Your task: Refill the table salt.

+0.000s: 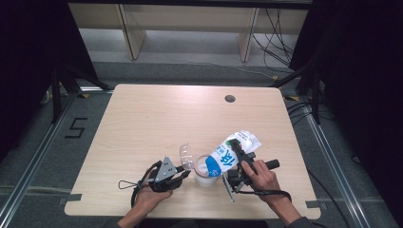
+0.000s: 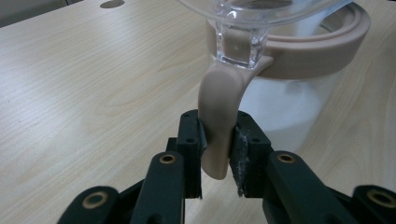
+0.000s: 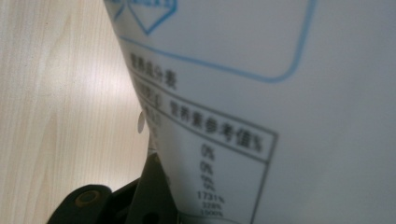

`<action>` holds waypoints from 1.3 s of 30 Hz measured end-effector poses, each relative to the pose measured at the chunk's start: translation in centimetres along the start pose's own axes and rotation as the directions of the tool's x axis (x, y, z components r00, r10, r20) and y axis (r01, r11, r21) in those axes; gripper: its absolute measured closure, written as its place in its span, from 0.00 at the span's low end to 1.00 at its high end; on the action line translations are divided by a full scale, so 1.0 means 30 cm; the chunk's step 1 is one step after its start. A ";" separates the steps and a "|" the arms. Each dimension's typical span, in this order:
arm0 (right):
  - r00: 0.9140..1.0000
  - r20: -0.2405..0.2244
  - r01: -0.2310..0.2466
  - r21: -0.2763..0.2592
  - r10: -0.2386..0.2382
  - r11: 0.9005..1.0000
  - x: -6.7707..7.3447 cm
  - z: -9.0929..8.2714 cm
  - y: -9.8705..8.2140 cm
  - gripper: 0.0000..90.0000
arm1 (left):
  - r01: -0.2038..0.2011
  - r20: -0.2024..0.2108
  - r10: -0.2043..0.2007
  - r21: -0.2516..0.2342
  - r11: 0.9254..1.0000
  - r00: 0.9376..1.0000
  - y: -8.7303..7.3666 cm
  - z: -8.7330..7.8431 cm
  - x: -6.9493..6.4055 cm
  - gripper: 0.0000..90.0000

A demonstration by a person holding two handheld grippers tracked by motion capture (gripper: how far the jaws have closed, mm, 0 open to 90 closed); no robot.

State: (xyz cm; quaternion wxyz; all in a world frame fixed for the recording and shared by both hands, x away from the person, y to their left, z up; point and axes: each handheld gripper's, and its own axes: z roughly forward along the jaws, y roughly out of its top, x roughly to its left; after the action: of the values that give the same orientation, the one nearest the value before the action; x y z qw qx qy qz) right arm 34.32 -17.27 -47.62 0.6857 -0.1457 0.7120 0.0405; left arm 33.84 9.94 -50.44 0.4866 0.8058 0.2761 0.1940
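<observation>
Currently you hold both tools near the front edge of the bench, close together. Your left tool is pinching the beige handle of a clear container; the left gripper view shows the pads pressed on either side of that handle, low on it. Your right tool is clamped on a white and blue bag, tilted with its lower end over the container's mouth, apparently pouring. The container's clear lid stands flipped open on its left side.

Risks, as judged from this pose:
- The grip sits near the handle's tip, so the weight of added contents could let the container swing or slip.
- The bag is soft. If it folds or shifts in the right tool, the contents may miss the mouth and land on the bench.
- The open lid stands close to the bag's spout, and a nudge could knock it shut.

Views compared: the left gripper view gives pad contact and the beige rim, which the high view is too small to resolve. The right gripper view shows the bag's printed panel up close with one jaw at its edge, but not the spout or the container. The high view alone relates bag to mouth. Farther off, a round hole sits near the bench's far edge.
</observation>
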 end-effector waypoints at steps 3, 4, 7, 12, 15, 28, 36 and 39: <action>1.000 0.000 0.001 0.000 -0.001 1.000 0.000 0.000 0.001 0.79 | 0.001 0.000 -0.001 0.001 1.000 1.000 0.000 0.000 0.000 0.83; 1.000 -0.010 0.005 0.010 -0.005 1.000 -0.003 -0.002 0.002 0.79 | 0.000 0.000 0.000 0.001 1.000 1.000 0.000 0.000 0.000 0.83; 1.000 -0.009 0.007 0.009 -0.007 1.000 -0.003 -0.002 0.003 0.80 | -0.001 0.001 0.001 0.000 1.000 1.000 0.000 0.000 0.000 0.83; 1.000 -0.010 -0.004 0.013 0.004 1.000 0.000 -0.002 0.002 0.80 | 0.001 -0.001 -0.001 0.000 1.000 1.000 0.000 0.000 0.000 0.83; 1.000 -0.008 -0.010 0.017 0.011 1.000 0.002 -0.001 0.002 0.80 | -0.002 0.001 0.002 0.000 1.000 1.000 0.000 0.000 0.000 0.83; 1.000 -0.009 -0.015 0.019 0.015 1.000 0.002 -0.002 0.004 0.80 | -0.002 0.002 0.002 0.001 1.000 1.000 0.001 0.000 0.000 0.83; 1.000 -0.005 -0.008 0.016 0.009 1.000 -0.001 -0.002 0.003 0.81 | -0.001 -0.001 0.001 0.000 1.000 1.000 0.000 0.000 0.000 0.83; 1.000 -0.002 -0.007 0.015 0.007 1.000 -0.001 -0.002 0.003 0.81 | 0.000 0.001 0.000 0.000 1.000 1.000 0.000 0.000 0.000 0.83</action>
State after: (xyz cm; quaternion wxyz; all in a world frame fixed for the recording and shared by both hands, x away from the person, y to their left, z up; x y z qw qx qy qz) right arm 34.22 -17.20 -47.62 0.6859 -0.1381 0.7135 0.0372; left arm 33.84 9.93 -50.43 0.4865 0.8060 0.2761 0.1936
